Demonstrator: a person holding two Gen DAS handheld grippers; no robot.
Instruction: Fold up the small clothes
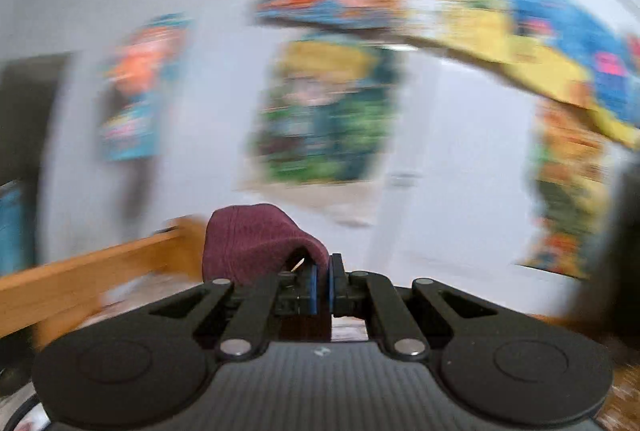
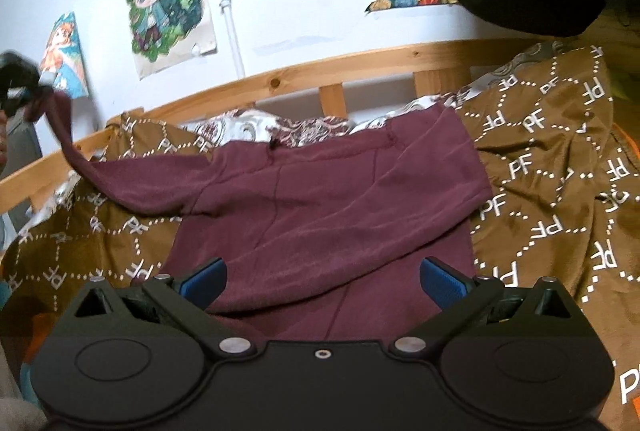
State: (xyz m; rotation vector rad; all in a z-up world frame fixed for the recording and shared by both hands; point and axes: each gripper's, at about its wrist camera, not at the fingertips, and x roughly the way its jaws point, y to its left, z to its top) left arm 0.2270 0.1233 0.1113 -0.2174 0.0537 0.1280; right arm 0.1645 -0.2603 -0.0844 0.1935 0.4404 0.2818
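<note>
Viewing from the right wrist, we find the maroon knit garment [image 2: 320,199] centre frame, its sleeve [image 2: 66,135] stretched upper left into the clamped left gripper [image 2: 16,83], while the right gripper [image 2: 322,281] hovers wide above the hem.

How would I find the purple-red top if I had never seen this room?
Look at the bed with the wooden rail, covered by a brown blanket printed with white letters. The maroon top lies spread across its middle. It is the only plain, single-coloured cloth there, one sleeve lifted off to the side.
</note>
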